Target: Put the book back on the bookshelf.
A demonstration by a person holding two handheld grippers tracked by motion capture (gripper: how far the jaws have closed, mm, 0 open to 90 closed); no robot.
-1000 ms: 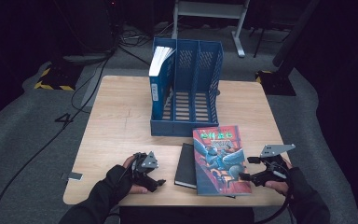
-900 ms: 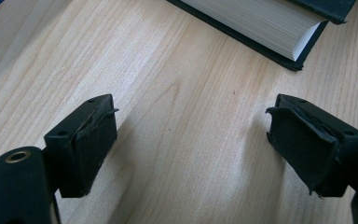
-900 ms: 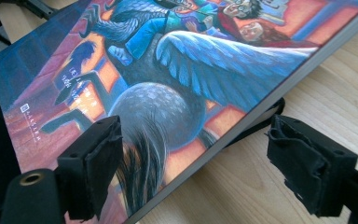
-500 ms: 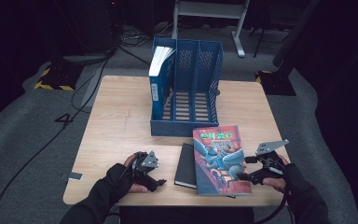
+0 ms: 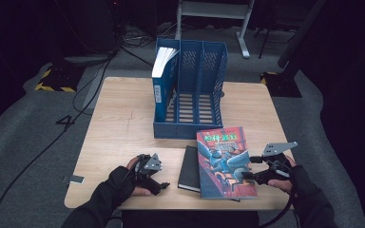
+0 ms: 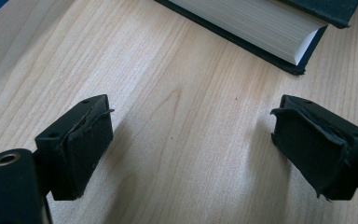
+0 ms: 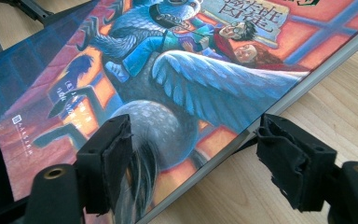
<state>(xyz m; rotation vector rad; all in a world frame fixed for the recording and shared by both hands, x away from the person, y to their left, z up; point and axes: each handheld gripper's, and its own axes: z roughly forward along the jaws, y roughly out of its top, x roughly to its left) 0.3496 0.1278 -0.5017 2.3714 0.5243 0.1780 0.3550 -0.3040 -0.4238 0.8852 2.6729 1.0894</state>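
Orange-and-blue illustrated paperback book (image 5: 224, 160) lies flat on the pale wooden counter (image 5: 123, 123), partly over a black hardcover book (image 5: 189, 161), long axis running away from the person, its right edge between the released right tongs (image 5: 253, 167); left tongs (image 5: 164, 185) also released.

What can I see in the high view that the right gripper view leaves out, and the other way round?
The high view alone takes in the blue file rack with a book standing in its left slot, the black book and the left hand-held gripper. The right gripper view alone gives the fine detail of the cover art and the right hand-held gripper with its jaws open astride the cover's edge. Both show the colourful book lying on the wooden table.
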